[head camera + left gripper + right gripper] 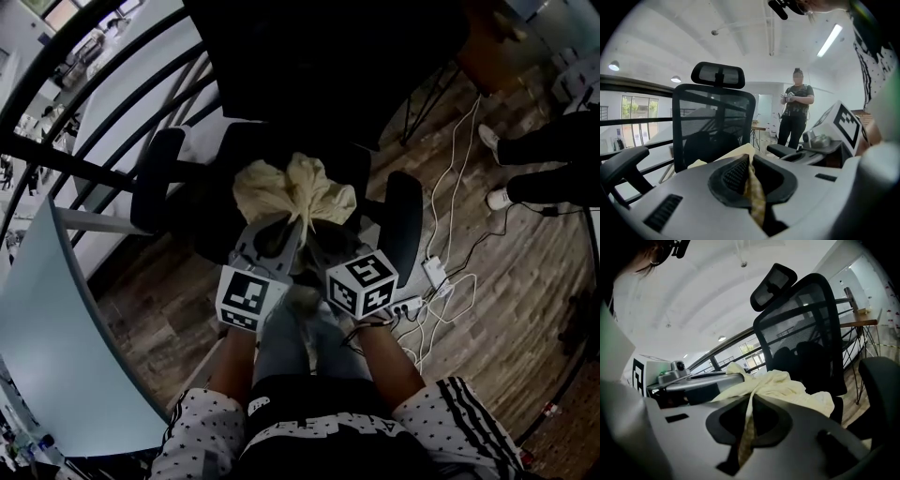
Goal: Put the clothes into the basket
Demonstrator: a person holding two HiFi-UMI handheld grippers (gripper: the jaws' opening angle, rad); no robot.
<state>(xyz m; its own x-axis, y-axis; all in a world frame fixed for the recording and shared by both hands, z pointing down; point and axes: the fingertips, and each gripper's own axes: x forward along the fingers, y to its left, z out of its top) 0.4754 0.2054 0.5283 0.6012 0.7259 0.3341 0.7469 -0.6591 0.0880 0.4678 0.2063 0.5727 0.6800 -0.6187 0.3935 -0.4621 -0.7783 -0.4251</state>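
Chair first, a black office one, with the cream garment bunched over its seat between the armrests. It looks soft, light and floppy, so I judge a gathered fold is the best hold. My left gripper and right gripper sit side by side, each clamped on 1 fold. The garment is a crumpled lump with no clear long axis, its bulk drooping away from me.

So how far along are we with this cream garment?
Done: the cream garment is gripped. In hand: left gripper and right gripper are both shut on it, holding it over the office chair. Left: getting it into a basket, which no view shows.
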